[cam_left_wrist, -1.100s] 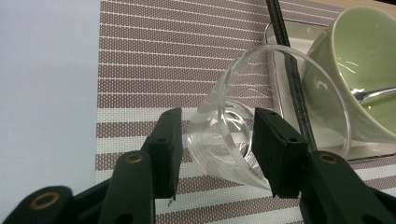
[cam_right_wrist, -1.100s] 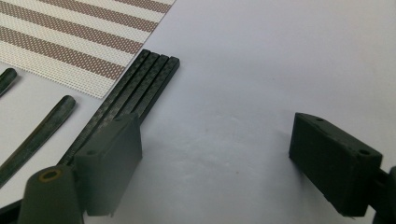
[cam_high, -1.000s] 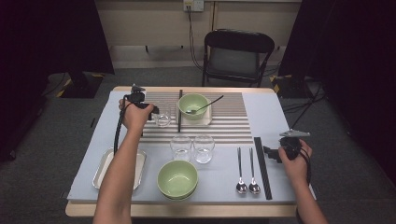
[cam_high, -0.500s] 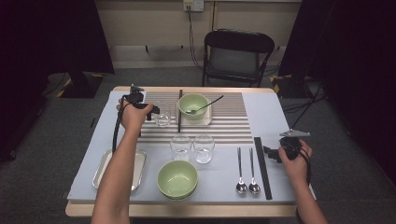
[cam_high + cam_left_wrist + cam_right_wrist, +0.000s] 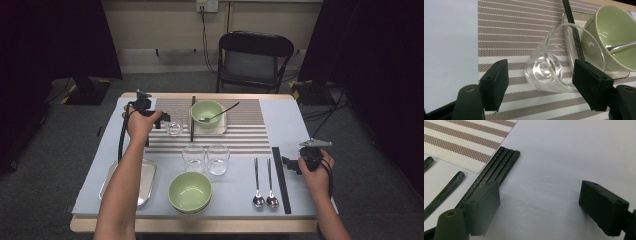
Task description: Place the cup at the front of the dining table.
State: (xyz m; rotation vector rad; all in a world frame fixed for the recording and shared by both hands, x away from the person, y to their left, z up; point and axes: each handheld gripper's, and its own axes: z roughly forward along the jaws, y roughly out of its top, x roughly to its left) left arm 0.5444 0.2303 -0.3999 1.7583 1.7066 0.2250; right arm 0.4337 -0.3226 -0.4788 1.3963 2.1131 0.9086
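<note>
Plenty laid out across the surface (image 5: 295,125) right now.

Upper centre of the high view, a green bowl (image 5: 207,113) sits on a small tray at the far side of the striped mat (image 5: 250,131), a dark-handled utensil (image 5: 224,112) leaning out of it to the right, a black stick (image 5: 192,118) lying just to its left. Mid-frame, two clear glasses (image 5: 206,158) stand side by side. Below them, a second green bowl (image 5: 190,192). Lower left, a metal tray (image 5: 145,176). Lower right, two spoons (image 5: 265,184) lie parallel, black chopsticks (image 5: 280,179) just beside them. Behind it all, top of frame, a dark folding chair (image 5: 255,60).
</note>
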